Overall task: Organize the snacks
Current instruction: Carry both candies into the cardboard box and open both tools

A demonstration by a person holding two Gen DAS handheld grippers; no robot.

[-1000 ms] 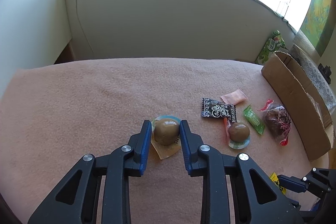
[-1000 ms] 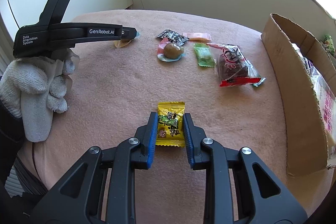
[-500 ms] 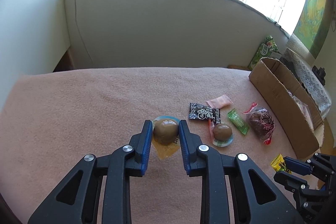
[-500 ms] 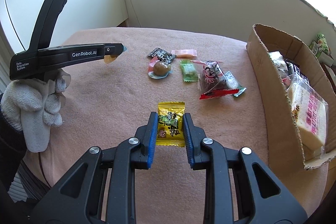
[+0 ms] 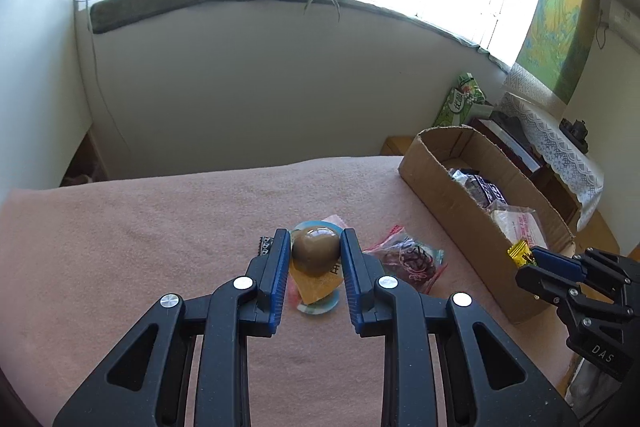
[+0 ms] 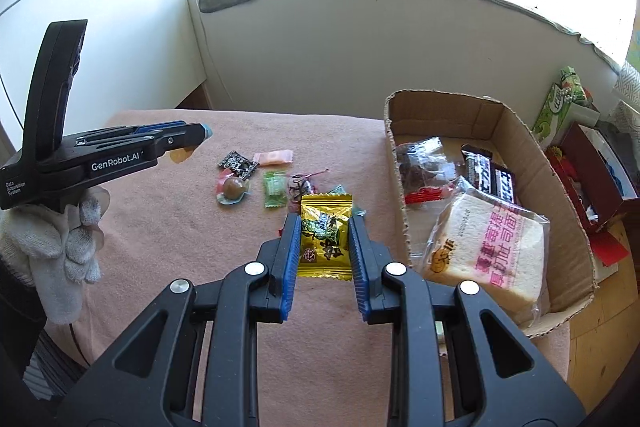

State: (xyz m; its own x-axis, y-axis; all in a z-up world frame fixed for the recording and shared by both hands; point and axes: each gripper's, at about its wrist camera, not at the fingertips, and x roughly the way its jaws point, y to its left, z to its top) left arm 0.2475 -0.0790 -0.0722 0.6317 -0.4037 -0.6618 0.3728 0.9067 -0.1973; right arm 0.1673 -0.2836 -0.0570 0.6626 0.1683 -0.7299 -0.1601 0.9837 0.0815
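My left gripper (image 5: 314,249) is shut on a brown egg in a clear wrapper (image 5: 315,251), lifted above the pink cloth. My right gripper (image 6: 325,235) is shut on a yellow candy packet (image 6: 325,241), also held off the table. In the left wrist view the right gripper (image 5: 532,261) shows at the right edge with the yellow packet (image 5: 519,253) beside the cardboard box (image 5: 440,187). The left gripper (image 6: 200,133) appears at the left of the right wrist view, held by a white-gloved hand (image 6: 60,247). The box (image 6: 560,187) stands at the table's right.
On the cloth lie a second wrapped egg (image 6: 233,189), a black packet (image 6: 236,163), a pink candy (image 6: 274,157), a green candy (image 6: 274,189) and a red-trimmed bag of dark fruit (image 5: 412,259). A bread packet (image 6: 492,251) and chocolate bars (image 6: 488,175) fill the box.
Both grippers have risen with their snacks and swung right toward the box. More of the box's inside and the window now shows.
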